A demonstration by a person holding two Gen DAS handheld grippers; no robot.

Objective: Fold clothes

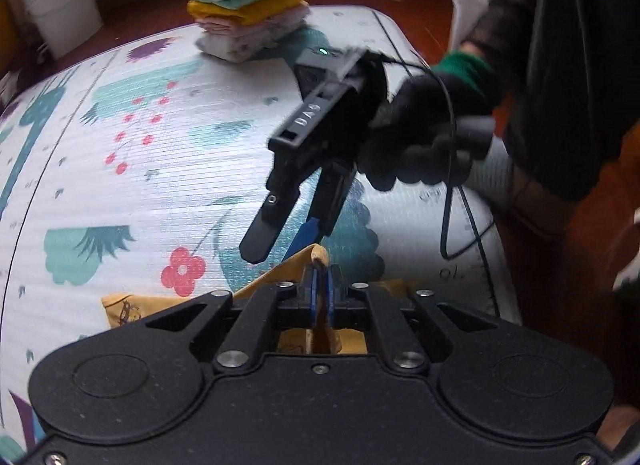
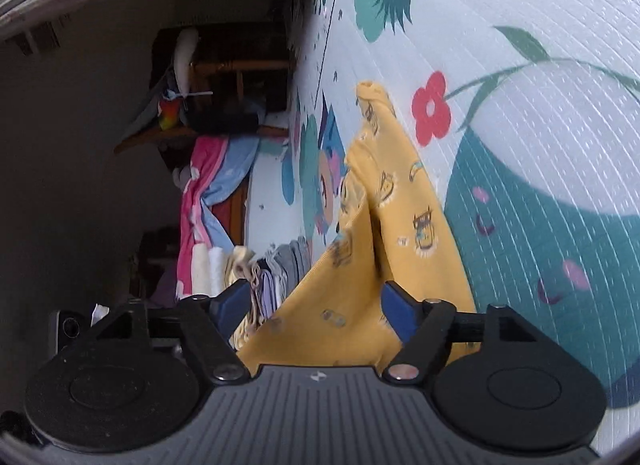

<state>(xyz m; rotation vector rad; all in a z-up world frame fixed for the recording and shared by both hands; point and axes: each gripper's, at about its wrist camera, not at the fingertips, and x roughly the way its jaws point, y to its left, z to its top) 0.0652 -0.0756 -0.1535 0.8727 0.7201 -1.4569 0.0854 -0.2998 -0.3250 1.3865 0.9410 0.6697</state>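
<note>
A yellow garment [image 2: 404, 201] with small printed figures hangs partly lifted off the patterned play mat [image 1: 168, 169]. In the left wrist view my left gripper [image 1: 322, 293] is shut on a raised fold of the yellow garment [image 1: 128, 307], blue pads pressed together on the cloth. My right gripper [image 1: 282, 241], held by a black-gloved hand [image 1: 424, 137], hovers just beyond it with its fingers apart. In the right wrist view my right gripper [image 2: 316, 301] stands open, and the yellow cloth lies between and beyond its blue pads [image 2: 396, 305].
A stack of folded clothes [image 1: 248, 5] sits at the far edge of the mat, also visible as the stack [image 2: 280, 277] in the right wrist view. A white bucket [image 1: 60, 13] stands on the floor at the back left. A pink and blue blanket [image 2: 208, 193] lies beyond the mat.
</note>
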